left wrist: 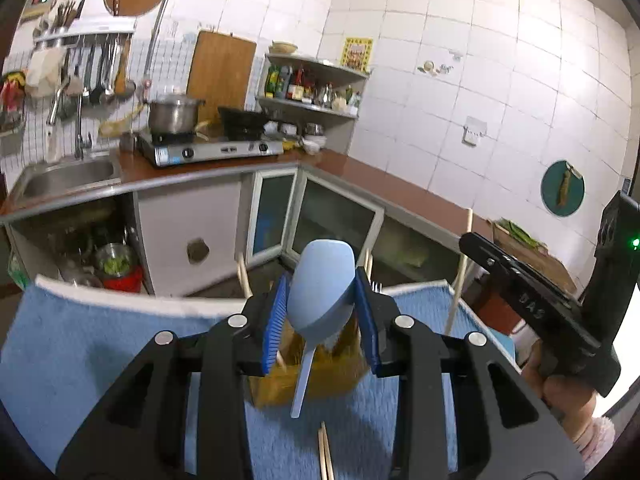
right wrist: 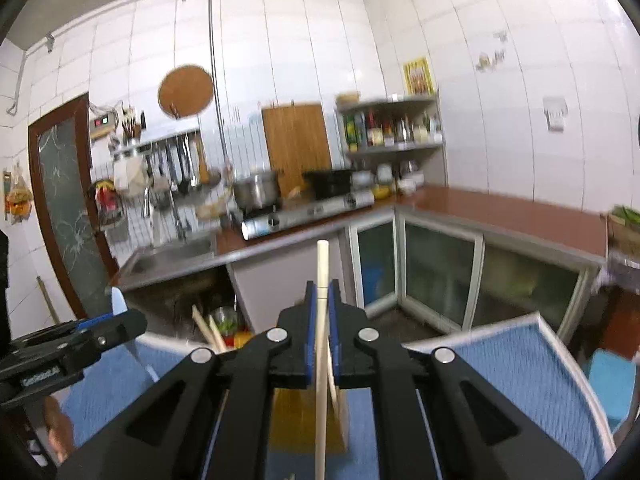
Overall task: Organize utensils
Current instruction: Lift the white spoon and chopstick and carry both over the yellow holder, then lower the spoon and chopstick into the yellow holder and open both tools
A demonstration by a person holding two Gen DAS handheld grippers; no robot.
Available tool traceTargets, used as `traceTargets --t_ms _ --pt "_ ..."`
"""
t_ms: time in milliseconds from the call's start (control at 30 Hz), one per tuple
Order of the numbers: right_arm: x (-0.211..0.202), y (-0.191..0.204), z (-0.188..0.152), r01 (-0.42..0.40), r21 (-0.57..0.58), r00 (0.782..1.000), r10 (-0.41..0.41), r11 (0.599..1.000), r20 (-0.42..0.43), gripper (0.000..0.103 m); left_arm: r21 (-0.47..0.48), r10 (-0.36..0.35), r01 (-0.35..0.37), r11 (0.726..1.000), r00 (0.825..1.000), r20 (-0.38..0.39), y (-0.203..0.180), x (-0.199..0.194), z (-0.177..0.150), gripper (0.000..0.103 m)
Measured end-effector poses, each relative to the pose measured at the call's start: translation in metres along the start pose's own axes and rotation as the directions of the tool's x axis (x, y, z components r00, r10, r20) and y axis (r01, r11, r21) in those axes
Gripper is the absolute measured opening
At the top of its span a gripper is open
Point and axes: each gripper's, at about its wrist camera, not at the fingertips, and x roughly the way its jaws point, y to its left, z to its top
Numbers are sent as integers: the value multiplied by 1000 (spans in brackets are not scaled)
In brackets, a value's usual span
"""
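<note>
My left gripper [left wrist: 322, 294] is shut on the bowl of a light blue spoon [left wrist: 320, 284], whose handle hangs down over a yellow-brown wooden utensil holder [left wrist: 320, 376] on a blue towel [left wrist: 100, 344]. Chopsticks [left wrist: 243, 276] stand in the holder. My right gripper [right wrist: 322, 308] is shut on a pale wooden chopstick [right wrist: 322, 264], held upright above the same holder [right wrist: 304, 420]. The right gripper also shows at the right of the left wrist view [left wrist: 472, 240], with its chopstick [left wrist: 460, 276]. The left gripper shows at the left of the right wrist view [right wrist: 132, 320].
Two loose chopsticks [left wrist: 325, 456] lie on the towel near me. Beyond the towel's far edge are a kitchen counter [left wrist: 360, 168] with a gas stove [left wrist: 208, 148], a pot [left wrist: 172, 114], a sink [left wrist: 64, 176] and low cabinets [left wrist: 332, 216].
</note>
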Motion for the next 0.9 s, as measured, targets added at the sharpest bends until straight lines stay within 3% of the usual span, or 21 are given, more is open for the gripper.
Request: traceTargets --t_ms 167,367,567,767,900 --pt "21 7 24 9 1 992 -10 1000 124 6 28 44 -46 999 997 62 -4 12 31 31" --pt "43 4 13 11 7 976 -13 1000 216 6 24 80 -82 996 993 82 5 52 23 31" --pt "67 -6 -31 -9 -17 987 12 1000 162 6 23 78 -79 997 996 34 15 89 -19 31" --pt "84 -7 -71 -50 -58 998 52 997 39 6 7 85 -85 996 994 -65 30 114 -55 32" --pt "92 -8 -89 -57 -52 998 55 997 -44 6 -14 104 -106 994 988 -111 40 119 -68 53"
